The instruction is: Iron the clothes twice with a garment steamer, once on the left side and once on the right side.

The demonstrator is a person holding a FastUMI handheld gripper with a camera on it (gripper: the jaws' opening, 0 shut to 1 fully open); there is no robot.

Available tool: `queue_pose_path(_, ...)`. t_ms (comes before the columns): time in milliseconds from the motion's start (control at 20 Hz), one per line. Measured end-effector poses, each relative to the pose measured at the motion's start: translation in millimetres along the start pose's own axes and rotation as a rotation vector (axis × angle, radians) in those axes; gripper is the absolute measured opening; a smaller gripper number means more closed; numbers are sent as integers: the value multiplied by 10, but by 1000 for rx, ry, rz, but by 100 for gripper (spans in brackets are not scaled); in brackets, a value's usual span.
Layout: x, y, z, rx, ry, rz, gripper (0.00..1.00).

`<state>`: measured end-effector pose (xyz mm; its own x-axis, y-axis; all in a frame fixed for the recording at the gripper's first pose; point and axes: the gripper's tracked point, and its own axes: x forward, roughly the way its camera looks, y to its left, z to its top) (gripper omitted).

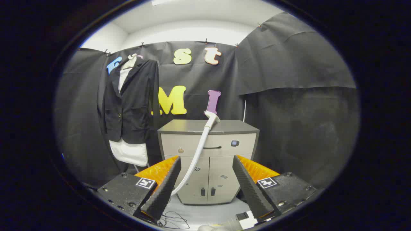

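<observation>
Gripper: the gripper (pixel 205 179) has its fingers (pixel 165 186) spread wide apart, released, with nothing between them.
Steamer: the steamer (pixel 212 117) head rests on the front edge of the cabinet top, well beyond the fingers and roughly in line with the gap between them.
Hose: the pale hose (pixel 196 154) runs down from the head across the cabinet front, curves toward the left finger and passes behind its tip; whether it touches the finger cannot be told.
Clothes: a dark jacket (pixel 130 99) over a white garment (pixel 130 152) hangs upright on a hanger against the wall, beyond and up from the left finger, just beside the cabinet's left side.
Cabinet: the grey cabinet (pixel 231 126) stands straight ahead, seen through the finger gap, with a drawer above two doors.
Edges: the cabinet's left edge sits close to the white hem; its right edge stands apart from the black cloth wall.
Open room: free space lies ahead of the right finger, between the cabinet and the right-hand cloth; a narrow strip lies between jacket and cabinet.
Floor: pale grey floor (pixel 212 213) below the fingers, with thin dark wires (pixel 173 221) lying near the left fingertip.
Room: black cloth (pixel 298 106) hangs on the back and side walls, with white wall above.
</observation>
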<state>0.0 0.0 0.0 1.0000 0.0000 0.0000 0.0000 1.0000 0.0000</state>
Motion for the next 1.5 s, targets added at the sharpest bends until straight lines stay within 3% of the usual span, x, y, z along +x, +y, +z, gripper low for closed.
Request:
queue_pose_path(650,-10,171,172,-25,-16,-5,100)
queue_pose_path(950,203,143,395,-30,-9,6,100)
queue_pose_path(1150,592,-5,659,-38,-28,3,100)
queue_pose_path(1500,1763,-279,1214,-51,-20,19,100)
